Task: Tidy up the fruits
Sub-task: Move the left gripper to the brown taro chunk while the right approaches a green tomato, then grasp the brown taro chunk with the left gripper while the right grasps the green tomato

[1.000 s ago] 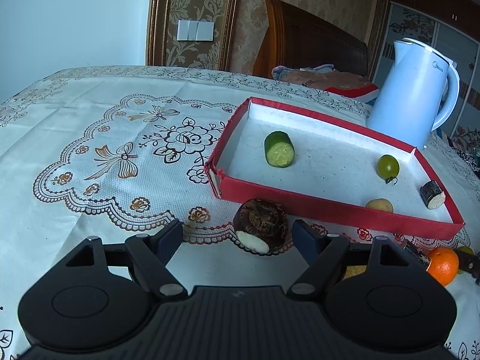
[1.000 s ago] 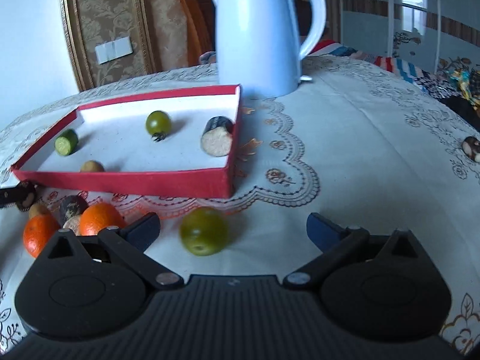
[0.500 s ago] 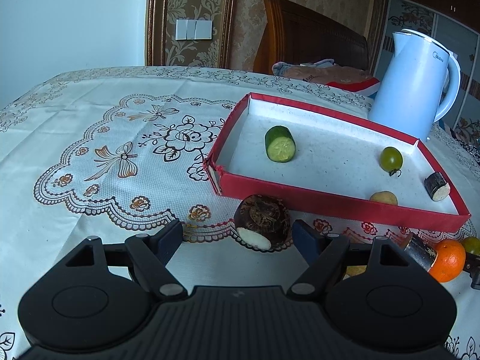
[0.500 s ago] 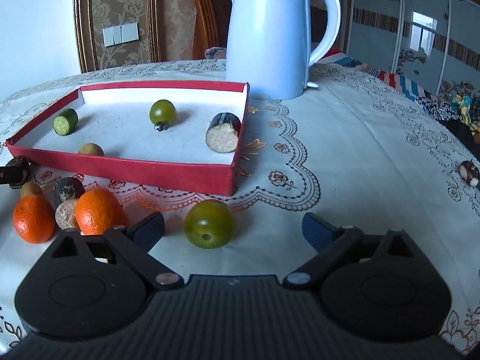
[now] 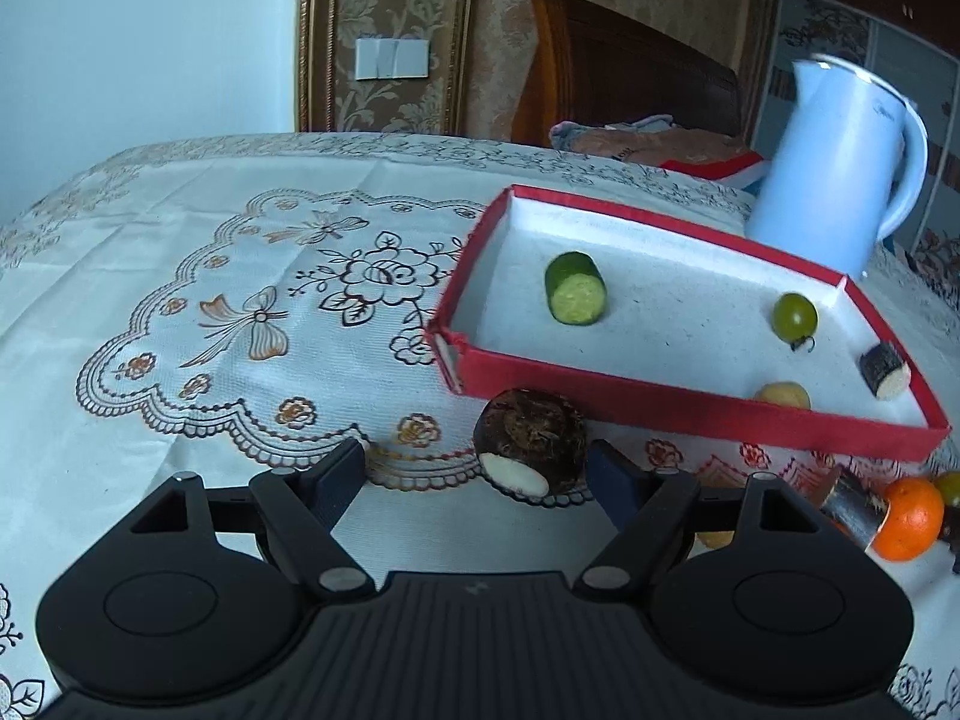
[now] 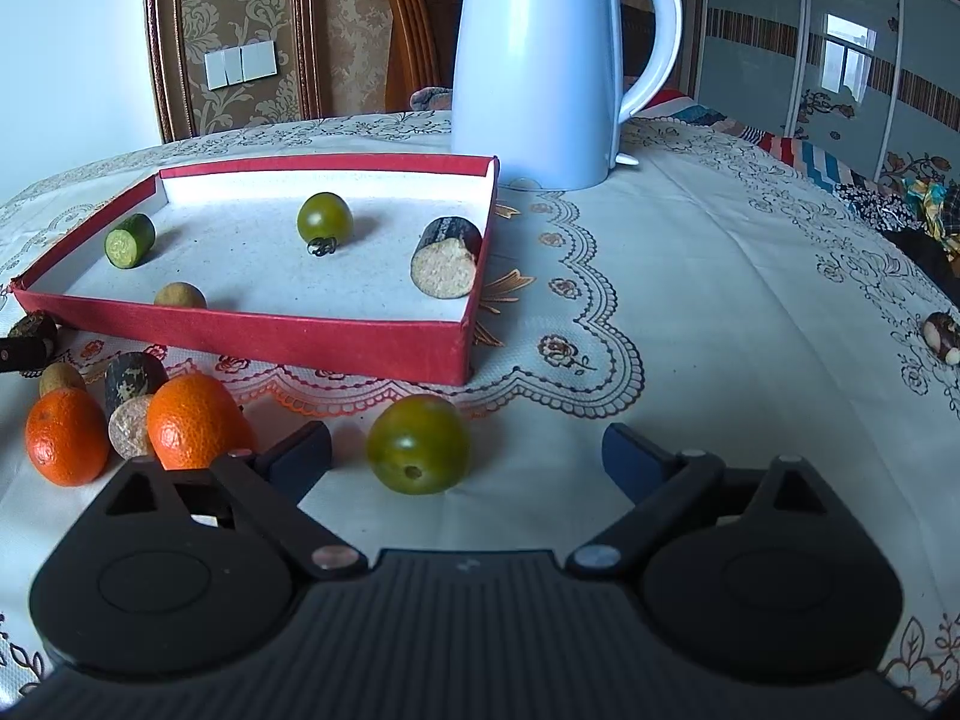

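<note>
A red tray (image 5: 690,411) (image 6: 240,333) holds a cucumber piece (image 5: 575,288) (image 6: 129,240), a green tomato (image 5: 794,315) (image 6: 324,218), a dark cut piece (image 5: 883,369) (image 6: 447,258) and a small tan fruit (image 5: 783,394) (image 6: 180,295). My left gripper (image 5: 477,477) is open, with a brown taro piece (image 5: 531,450) between its fingertips, near the right one. My right gripper (image 6: 468,459) is open, with a green tomato (image 6: 418,444) on the cloth between its fingertips. Two oranges (image 6: 189,420) (image 6: 66,435) and a dark cut piece (image 6: 132,402) lie at its left.
A white kettle (image 6: 540,60) (image 5: 834,162) stands behind the tray. A wooden chair (image 5: 624,72) is at the table's far edge. A small dark object (image 6: 942,336) lies at the far right. An orange (image 5: 909,516) and a dark piece (image 5: 852,504) lie right of my left gripper.
My right gripper has moved closer to the green tomato on the cloth, which now sits between its fingertips. My left gripper has edged closer to the taro piece.
</note>
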Tool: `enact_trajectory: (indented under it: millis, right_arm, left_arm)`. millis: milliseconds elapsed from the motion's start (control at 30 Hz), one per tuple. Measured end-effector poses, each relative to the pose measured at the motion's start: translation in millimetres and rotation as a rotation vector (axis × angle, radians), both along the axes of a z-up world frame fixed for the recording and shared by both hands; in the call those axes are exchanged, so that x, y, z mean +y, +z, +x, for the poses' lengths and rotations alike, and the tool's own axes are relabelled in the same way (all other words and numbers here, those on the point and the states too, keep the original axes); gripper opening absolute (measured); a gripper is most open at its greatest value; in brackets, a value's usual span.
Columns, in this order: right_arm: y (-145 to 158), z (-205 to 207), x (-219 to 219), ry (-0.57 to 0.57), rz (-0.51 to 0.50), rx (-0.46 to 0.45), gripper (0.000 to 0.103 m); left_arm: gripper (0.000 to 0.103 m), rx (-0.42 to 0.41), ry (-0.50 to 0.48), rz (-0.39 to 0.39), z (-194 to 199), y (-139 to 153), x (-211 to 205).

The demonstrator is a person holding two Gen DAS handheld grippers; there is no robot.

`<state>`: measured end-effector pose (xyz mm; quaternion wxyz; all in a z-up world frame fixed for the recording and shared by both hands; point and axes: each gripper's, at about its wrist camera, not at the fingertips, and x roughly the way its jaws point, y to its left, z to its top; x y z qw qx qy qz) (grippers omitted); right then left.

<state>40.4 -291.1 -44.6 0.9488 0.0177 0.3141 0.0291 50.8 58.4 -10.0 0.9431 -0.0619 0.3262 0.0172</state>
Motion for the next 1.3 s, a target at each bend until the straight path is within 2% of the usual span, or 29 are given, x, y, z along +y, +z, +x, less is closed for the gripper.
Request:
enact_trajectory:
  millis: [100,300,633,1133,1300]
  right_arm:
    - [0,1,0,0.003,0.0,0.004,0.1]
    - [0,1,0,0.004,0.003,0.006,0.102]
    - [0,1,2,0.004,-0.009,0.006,0.101]
    - [1,-2,3,0.024,-0.006,-0.012,0.092]
    - [1,-3,4,0.029,-0.011,-0.022,0.086]
  left_arm:
    - [0.081,-0.002,0.0,-0.016,-1,1,2]
    - [0.081,0.005,-0.017,0.112,5,-4,-18]
    - [0.081,0.01,-0.024,0.122,8,-4,-21]
    - [0.08,0.008,-0.024,0.132,8,-4,-23]
    - [0.078,0.006,-0.028,0.132,8,-4,-23]
